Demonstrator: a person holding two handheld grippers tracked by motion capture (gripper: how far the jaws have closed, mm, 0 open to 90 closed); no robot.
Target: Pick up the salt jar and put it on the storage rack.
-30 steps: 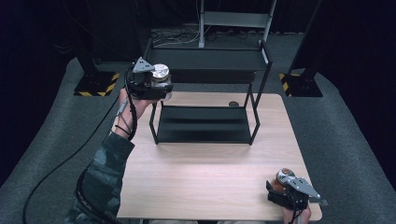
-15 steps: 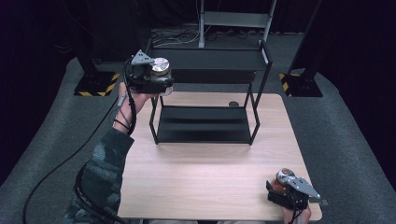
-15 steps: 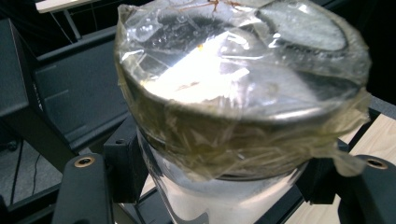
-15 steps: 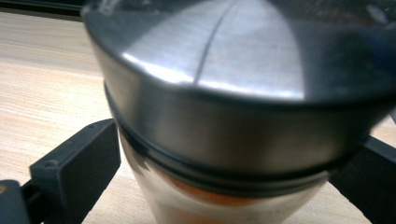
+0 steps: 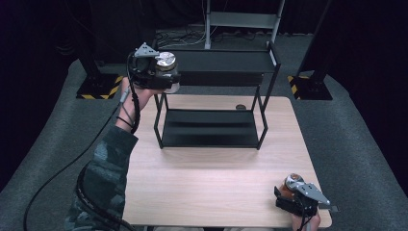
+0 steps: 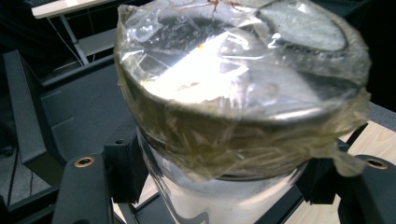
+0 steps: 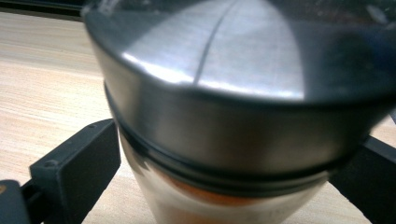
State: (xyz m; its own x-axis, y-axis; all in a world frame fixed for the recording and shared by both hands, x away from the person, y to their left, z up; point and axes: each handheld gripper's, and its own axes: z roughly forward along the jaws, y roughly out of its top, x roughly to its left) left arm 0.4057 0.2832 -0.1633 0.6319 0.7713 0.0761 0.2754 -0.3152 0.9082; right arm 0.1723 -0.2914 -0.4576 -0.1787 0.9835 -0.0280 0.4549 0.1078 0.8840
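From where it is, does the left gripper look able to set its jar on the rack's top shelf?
Probably yes: the left gripper holds the jar by the top shelf, which lies bare.

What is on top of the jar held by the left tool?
Crinkled clear plastic film is wrapped over the jar's metal lid and down its rim. The jar's contents cannot be seen from here.

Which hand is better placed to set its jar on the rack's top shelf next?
Left, probably: its tongs hold the film-wrapped jar right at the top shelf, while the right tongs hold theirs at the table's near edge.
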